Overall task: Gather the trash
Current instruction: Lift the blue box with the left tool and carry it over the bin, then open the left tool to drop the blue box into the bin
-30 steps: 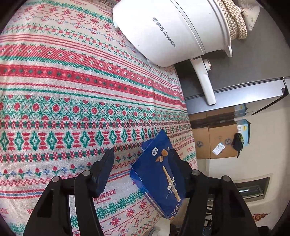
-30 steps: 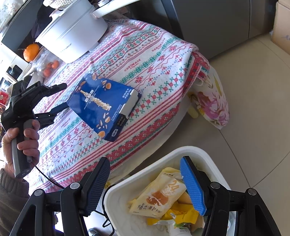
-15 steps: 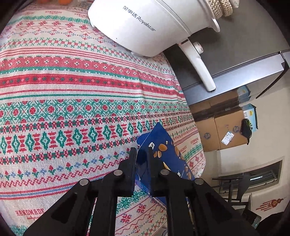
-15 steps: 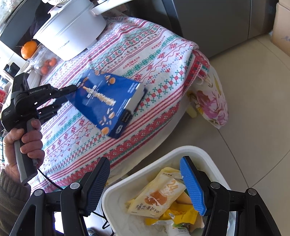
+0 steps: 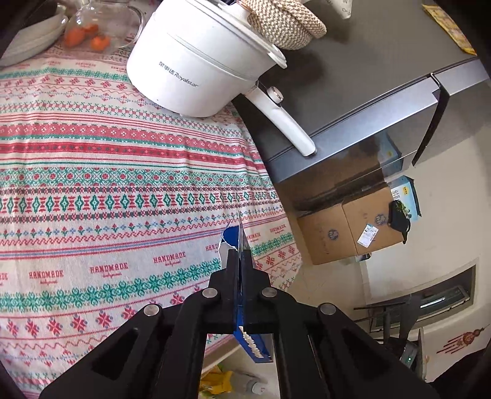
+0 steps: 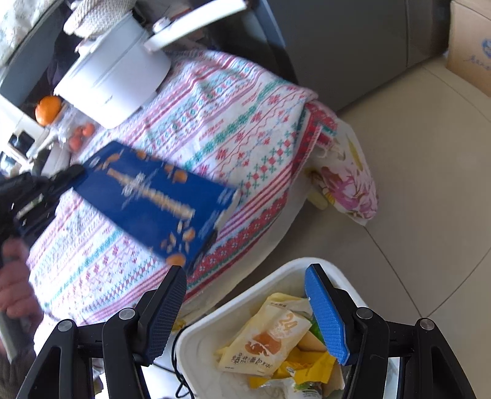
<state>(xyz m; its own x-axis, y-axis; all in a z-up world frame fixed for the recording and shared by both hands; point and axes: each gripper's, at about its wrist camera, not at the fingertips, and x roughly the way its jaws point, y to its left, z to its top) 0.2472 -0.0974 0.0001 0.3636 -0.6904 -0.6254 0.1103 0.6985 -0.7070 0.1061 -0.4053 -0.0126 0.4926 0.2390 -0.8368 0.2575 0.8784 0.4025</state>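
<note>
Left claw (image 5: 238,261): jaws pinched flat together on one end flap of the blue snack box (image 6: 153,199). In the left wrist view the box runs edge-on between the pads, torn flap sticking out beyond the tips, rest of the box hanging below the claw. I took it by the thin flap because the body of the box is wider than I would want to span; the flap gives the pads two flat faces to press.

Right wrist view: the box is in the air, clear of the patterned cloth (image 6: 245,147) on the worktop, long face up, far end tilted down toward the worktop edge. It is blurred, so it is in motion. The hand (image 6: 15,285) holding the left tool is at the left margin.

Right claw (image 6: 245,310): jaws wide apart, nothing between them. I have it parked above the white bin (image 6: 196,343), which stands on the floor just beside the worktop edge. The bin already holds a tan snack bag (image 6: 270,343) and yellow wrappers. Keeping the right claw there leaves it out of the box's way, I judge, while marking the drop point.

White pot (image 5: 196,70) and the glass bowl of oranges (image 5: 101,27) sit at the far side of the worktop, well apart from the box; not trash.

Judgement: box lifted, not yet over the bin. Risk: a flap grip lets the box swing or tear loose.
</note>
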